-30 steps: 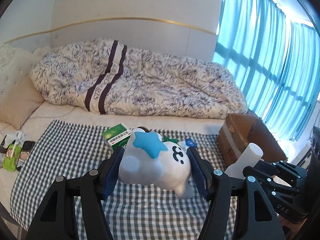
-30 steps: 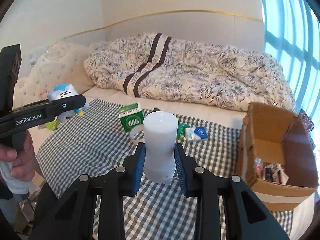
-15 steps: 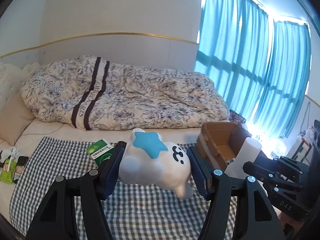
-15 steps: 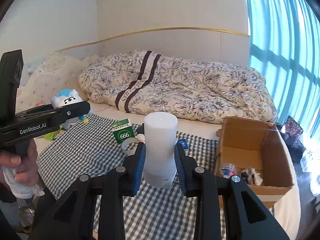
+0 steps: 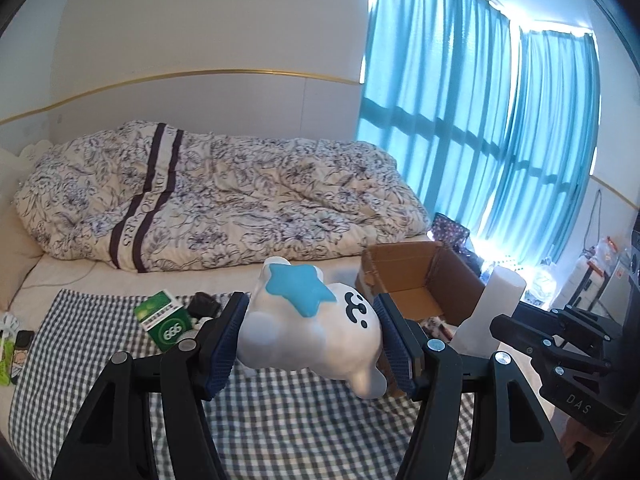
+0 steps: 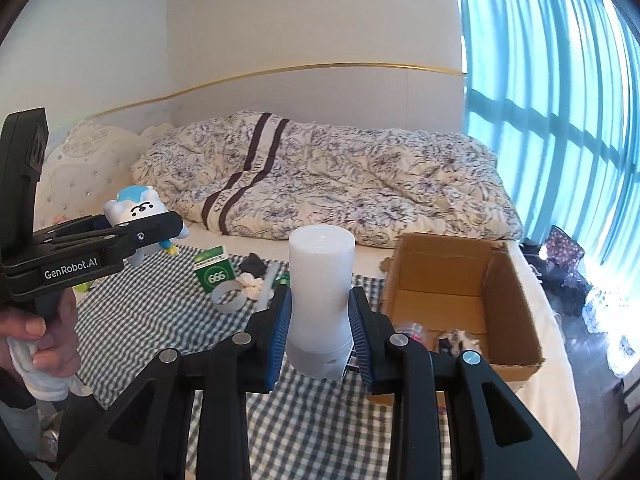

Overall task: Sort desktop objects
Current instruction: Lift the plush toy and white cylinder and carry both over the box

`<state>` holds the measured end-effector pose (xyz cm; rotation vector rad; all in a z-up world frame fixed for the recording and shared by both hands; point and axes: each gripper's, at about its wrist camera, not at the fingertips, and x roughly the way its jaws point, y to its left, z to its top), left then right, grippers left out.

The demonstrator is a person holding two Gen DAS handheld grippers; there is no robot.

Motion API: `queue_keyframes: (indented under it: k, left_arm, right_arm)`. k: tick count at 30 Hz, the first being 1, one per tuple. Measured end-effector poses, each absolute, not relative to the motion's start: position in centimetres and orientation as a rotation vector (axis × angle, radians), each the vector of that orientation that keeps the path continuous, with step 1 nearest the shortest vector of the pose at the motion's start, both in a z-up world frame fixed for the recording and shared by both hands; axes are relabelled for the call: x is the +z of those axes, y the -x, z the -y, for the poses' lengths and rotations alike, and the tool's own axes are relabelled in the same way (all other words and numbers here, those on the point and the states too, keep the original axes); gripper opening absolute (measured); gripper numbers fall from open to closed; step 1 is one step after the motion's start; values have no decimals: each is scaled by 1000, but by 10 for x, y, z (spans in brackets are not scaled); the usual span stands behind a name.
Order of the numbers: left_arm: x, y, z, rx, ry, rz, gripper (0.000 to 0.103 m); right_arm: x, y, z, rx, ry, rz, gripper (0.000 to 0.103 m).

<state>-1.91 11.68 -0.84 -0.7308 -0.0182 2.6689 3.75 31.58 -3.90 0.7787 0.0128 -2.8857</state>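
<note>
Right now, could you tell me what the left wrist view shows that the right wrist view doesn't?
Only the left wrist view shows the star on the toy in the left tool. Only the right wrist view shows the tape ring, the hand and items in the box. Both show the toy, the bottle in the right tool, the box, the green pack and the quilt.

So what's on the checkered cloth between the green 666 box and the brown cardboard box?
In the right wrist view, between the green 666 box and the brown cardboard box lie a grey tape ring, a black lump and a crumpled white scrap.
</note>
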Motion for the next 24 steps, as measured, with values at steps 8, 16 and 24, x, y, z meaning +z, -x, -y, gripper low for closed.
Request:
queue_keyframes:
  k: [8, 16, 24]
  left_arm:
    - [-8, 29, -152, 2624, 731, -5, 65]
    - [-10, 36, -191, 2588, 733, -38, 65]
    - [-12, 42, -235, 2538, 735, -77, 65]
  right_arm:
    - [-35, -38, -351, -2943, -787, 18, 29]
    - [-33, -39, -385, -2984, -781, 55, 29]
    - [-37, -40, -420, -3021, -793, 84, 29]
